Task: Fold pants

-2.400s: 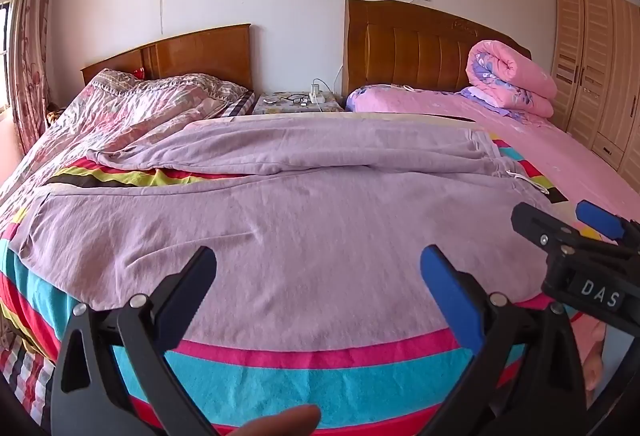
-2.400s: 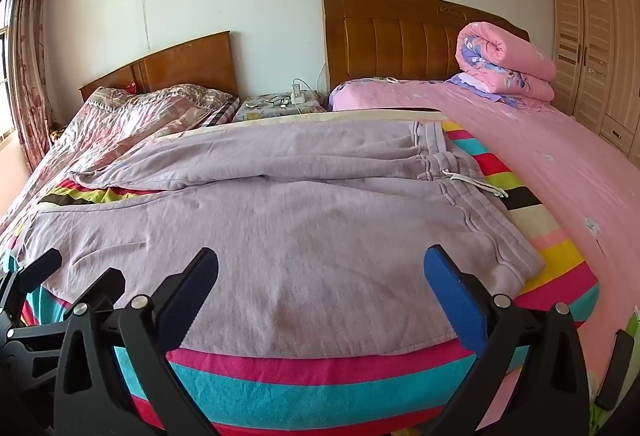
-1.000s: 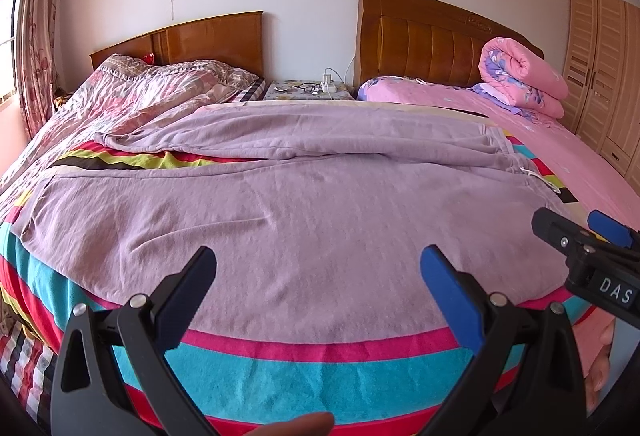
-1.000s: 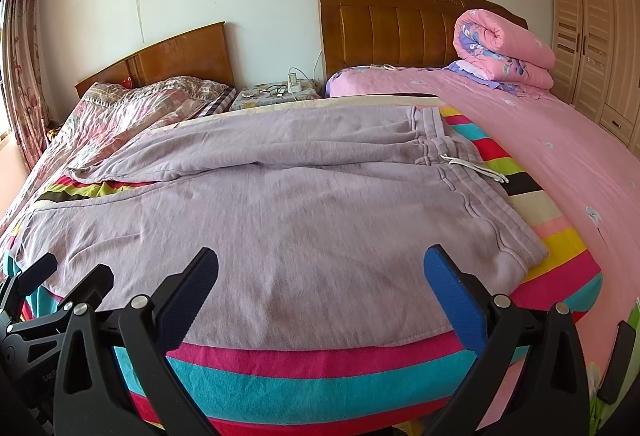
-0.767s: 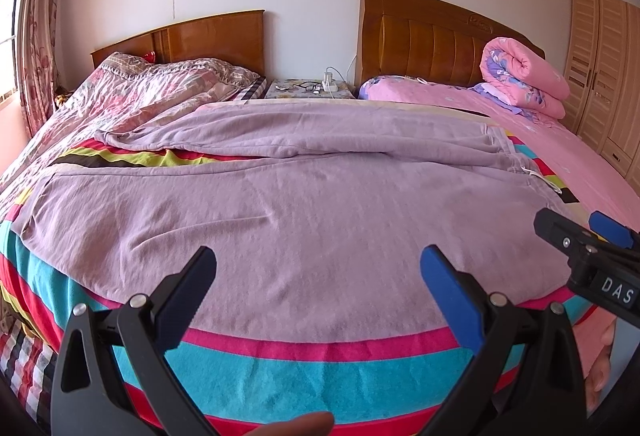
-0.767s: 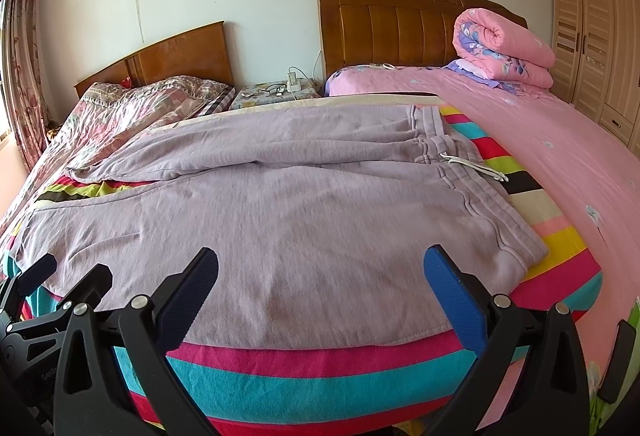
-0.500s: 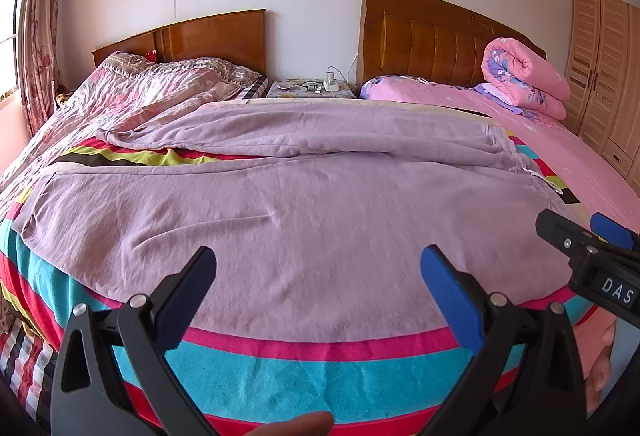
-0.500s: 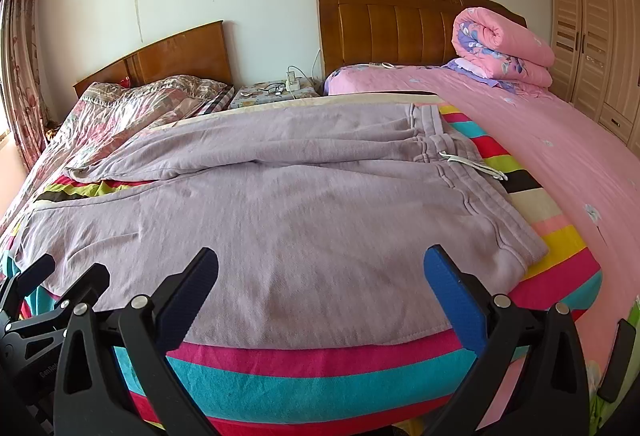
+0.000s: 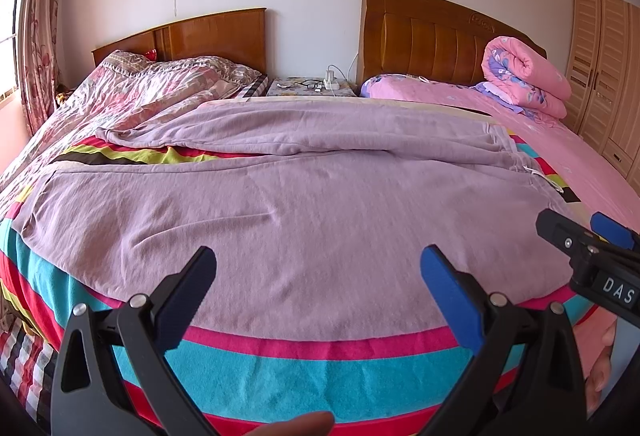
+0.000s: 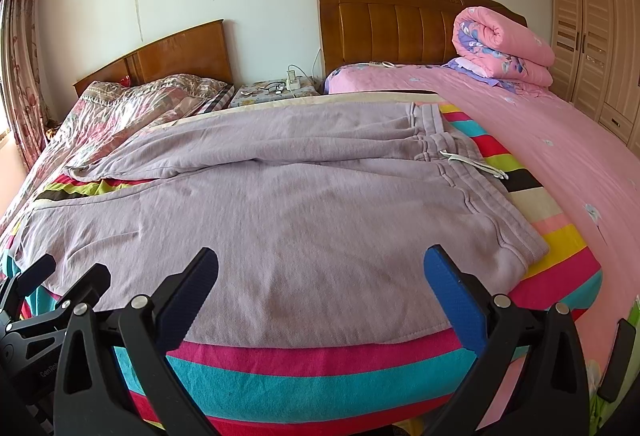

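Note:
Lilac sweatpants [image 9: 304, 204] [image 10: 296, 204] lie spread flat on a striped blanket [image 9: 320, 364] [image 10: 312, 372], waistband with a white drawstring [image 10: 476, 164] to the right, legs running left. My left gripper [image 9: 320, 276] hangs open just short of the near leg's hem, nothing between its fingers. My right gripper [image 10: 322, 276] is likewise open over the near edge, closer to the waistband corner [image 10: 524, 252]. Each gripper shows at the side of the other's view.
A rolled pink quilt [image 10: 504, 44] sits at the head of the pink bed [image 10: 560, 156] on the right. A second bed with a floral cover [image 9: 132, 96] lies left, a cluttered nightstand [image 9: 312, 86] between them. A wooden wardrobe [image 10: 592, 32] stands far right.
Both grippers have drifted slightly nearer the pants and a little lower since the oldest frames. The pants have not moved, and both stay open.

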### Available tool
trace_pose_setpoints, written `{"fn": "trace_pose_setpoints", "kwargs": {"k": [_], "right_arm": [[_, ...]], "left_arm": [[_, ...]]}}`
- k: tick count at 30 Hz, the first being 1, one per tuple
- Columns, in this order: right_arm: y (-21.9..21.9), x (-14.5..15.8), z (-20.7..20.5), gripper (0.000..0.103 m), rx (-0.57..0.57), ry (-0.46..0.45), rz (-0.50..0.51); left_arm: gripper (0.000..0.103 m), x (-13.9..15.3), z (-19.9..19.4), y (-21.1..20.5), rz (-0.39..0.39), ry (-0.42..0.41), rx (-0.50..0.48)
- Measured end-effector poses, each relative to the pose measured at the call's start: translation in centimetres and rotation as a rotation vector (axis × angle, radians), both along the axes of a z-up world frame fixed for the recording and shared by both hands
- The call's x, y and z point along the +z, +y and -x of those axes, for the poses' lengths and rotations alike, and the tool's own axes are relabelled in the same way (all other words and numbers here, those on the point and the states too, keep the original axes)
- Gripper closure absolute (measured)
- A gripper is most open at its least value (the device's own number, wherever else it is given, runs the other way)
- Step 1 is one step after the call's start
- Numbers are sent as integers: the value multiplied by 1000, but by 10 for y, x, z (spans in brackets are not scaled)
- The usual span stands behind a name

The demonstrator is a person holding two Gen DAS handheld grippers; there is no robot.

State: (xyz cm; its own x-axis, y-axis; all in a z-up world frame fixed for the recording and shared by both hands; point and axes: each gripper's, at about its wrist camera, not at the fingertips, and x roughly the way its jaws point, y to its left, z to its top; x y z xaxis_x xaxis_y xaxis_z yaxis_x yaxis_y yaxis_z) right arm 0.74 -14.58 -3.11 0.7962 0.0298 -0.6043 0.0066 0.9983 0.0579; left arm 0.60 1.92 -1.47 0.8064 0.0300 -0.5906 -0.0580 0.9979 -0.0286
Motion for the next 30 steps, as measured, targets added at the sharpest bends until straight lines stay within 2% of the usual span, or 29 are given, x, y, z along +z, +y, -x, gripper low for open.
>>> {"fn": "trace_pose_setpoints", "kwargs": {"k": [18,30], "right_arm": [[-3,-6,-2,4,-4,2,2],[-19,6,-46,4,-11,25,-23]], "left_arm": [[1,2,-3,4,0,-6,-2],[1,12,-53,-7,-42,57,-24]]}}
